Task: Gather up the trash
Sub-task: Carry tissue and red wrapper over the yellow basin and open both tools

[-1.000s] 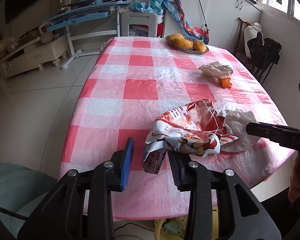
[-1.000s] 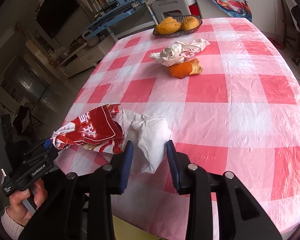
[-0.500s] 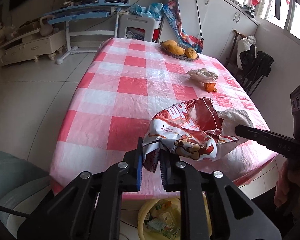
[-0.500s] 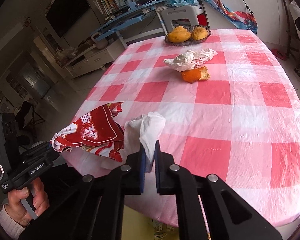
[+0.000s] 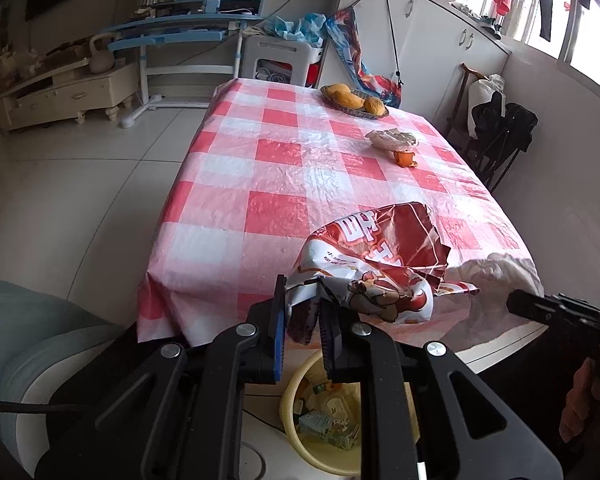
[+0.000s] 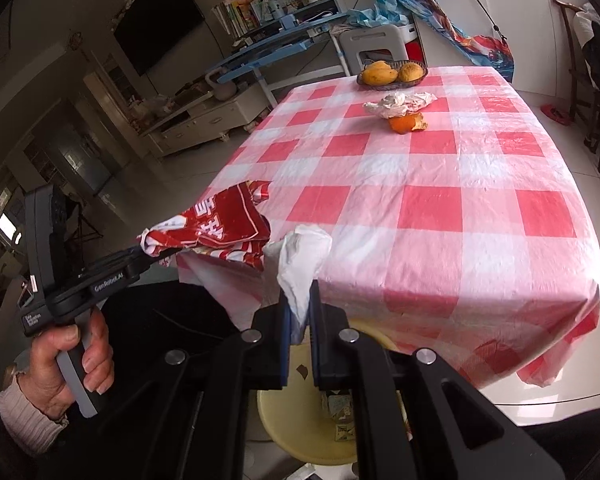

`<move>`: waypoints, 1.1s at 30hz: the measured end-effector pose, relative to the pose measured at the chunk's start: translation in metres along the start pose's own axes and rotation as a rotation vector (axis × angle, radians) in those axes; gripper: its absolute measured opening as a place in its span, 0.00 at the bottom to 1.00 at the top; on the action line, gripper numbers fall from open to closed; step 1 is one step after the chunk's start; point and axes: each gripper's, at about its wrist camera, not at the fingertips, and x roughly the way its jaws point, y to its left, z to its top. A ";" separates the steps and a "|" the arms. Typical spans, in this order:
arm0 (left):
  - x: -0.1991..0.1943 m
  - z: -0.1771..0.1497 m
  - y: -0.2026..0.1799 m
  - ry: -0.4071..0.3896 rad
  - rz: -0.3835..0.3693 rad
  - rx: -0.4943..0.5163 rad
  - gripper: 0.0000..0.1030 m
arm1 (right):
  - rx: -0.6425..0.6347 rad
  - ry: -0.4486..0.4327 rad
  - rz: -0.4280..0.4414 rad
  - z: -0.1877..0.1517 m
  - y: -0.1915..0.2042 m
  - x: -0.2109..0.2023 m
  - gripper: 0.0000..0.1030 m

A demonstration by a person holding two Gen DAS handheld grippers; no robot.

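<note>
Keep the left gripper (image 5: 303, 322) clamped on the wrapper (image 5: 374, 268) and the right gripper (image 6: 299, 326) on the tissue (image 6: 302, 264), then let go only above the near bin (image 5: 328, 412).

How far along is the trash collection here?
Done: some trash already lies in the yellow bin. In hand: left hand-held gripper grips the red wrapper; right hand-held gripper pinches the white tissue. Left: crumpled paper and orange peel on the table.

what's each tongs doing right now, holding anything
Left tongs: shut on the red wrapper.
Right tongs: shut on the white tissue.
</note>
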 end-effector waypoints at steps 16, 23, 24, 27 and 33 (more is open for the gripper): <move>-0.017 -0.057 -0.028 0.118 0.004 0.153 0.14 | 0.038 0.028 -0.038 -0.041 0.010 -0.023 0.41; -0.006 -0.074 -0.046 0.207 -0.023 0.252 0.18 | 0.067 -0.083 -0.035 -0.039 0.005 -0.032 0.51; -0.006 -0.075 -0.048 0.208 -0.029 0.259 0.20 | 0.068 -0.098 -0.037 -0.039 0.005 -0.033 0.52; -0.007 -0.076 -0.048 0.204 -0.032 0.261 0.34 | 0.074 -0.137 -0.051 -0.038 0.004 -0.037 0.58; -0.009 -0.073 -0.044 0.184 -0.031 0.236 0.43 | 0.073 -0.150 -0.068 -0.038 0.003 -0.037 0.62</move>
